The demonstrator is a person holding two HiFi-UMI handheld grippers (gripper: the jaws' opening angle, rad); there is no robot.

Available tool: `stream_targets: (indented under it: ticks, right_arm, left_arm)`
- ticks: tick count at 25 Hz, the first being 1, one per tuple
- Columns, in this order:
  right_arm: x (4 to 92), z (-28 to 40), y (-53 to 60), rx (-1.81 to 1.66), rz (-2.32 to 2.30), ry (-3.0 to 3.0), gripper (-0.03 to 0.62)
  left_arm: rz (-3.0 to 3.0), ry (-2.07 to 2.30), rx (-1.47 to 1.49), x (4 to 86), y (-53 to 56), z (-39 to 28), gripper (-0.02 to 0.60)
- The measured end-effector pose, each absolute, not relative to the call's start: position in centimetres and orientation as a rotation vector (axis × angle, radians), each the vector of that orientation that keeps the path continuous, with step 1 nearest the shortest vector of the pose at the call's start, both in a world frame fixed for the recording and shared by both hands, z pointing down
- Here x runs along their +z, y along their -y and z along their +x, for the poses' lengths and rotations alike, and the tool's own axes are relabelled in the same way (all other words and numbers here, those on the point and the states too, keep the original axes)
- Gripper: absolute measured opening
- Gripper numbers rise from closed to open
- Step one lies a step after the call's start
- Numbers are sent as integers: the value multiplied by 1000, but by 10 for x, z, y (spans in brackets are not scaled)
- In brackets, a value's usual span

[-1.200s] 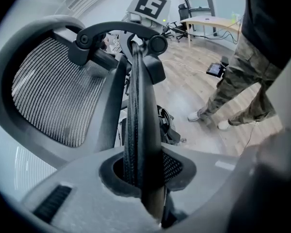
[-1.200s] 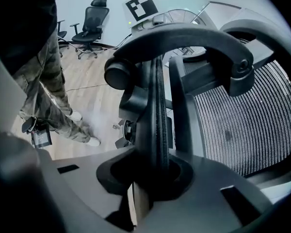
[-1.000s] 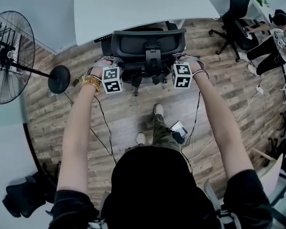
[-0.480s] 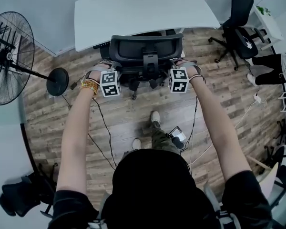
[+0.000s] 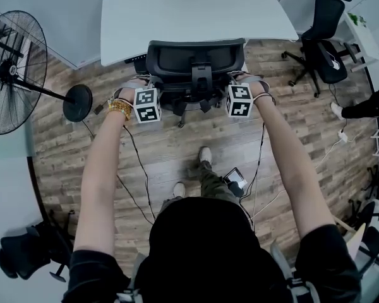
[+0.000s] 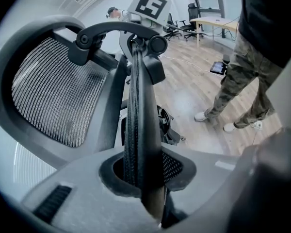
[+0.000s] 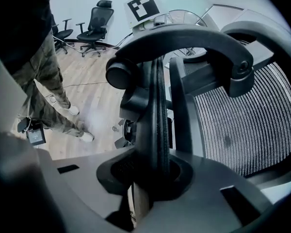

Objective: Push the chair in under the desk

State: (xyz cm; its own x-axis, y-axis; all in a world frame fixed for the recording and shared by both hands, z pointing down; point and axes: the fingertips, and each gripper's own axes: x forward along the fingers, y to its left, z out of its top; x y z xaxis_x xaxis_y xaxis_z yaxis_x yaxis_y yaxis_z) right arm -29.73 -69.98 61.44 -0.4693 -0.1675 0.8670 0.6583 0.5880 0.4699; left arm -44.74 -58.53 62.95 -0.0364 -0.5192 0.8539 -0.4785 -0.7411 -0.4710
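Note:
A black mesh-back office chair [image 5: 196, 60] stands at the front edge of the white desk [image 5: 189, 11], its seat partly under the desktop. In the head view my left gripper [image 5: 149, 84] grips the backrest's left edge and my right gripper [image 5: 235, 79] grips its right edge. The left gripper view shows the backrest's rim [image 6: 138, 106] running up between the jaws, with the left gripper [image 6: 141, 181] shut on it. The right gripper [image 7: 153, 178] clamps the opposite rim [image 7: 155, 106] the same way. The mesh [image 7: 242, 125] lies beside it.
A standing fan [image 5: 12, 74] with a round base [image 5: 78, 103] is at the left. Cables [image 5: 136, 169] trail over the wood floor near my feet [image 5: 205, 155]. Another black chair [image 5: 325, 36] stands at the upper right, and a third [image 5: 25, 257] at the lower left.
The chair and both grippers have moved toward the desk; the backrest now sits close to the desk's front edge. Both grips are unchanged.

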Motion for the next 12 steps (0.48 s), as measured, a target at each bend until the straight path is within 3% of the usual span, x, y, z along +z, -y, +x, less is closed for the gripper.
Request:
stream_targets:
  ticks: [12]
  right_arm:
    - [614, -316, 729, -1078, -439, 1810, 69]
  left_arm:
    - [-2142, -1183, -1953, 628, 608, -459, 78]
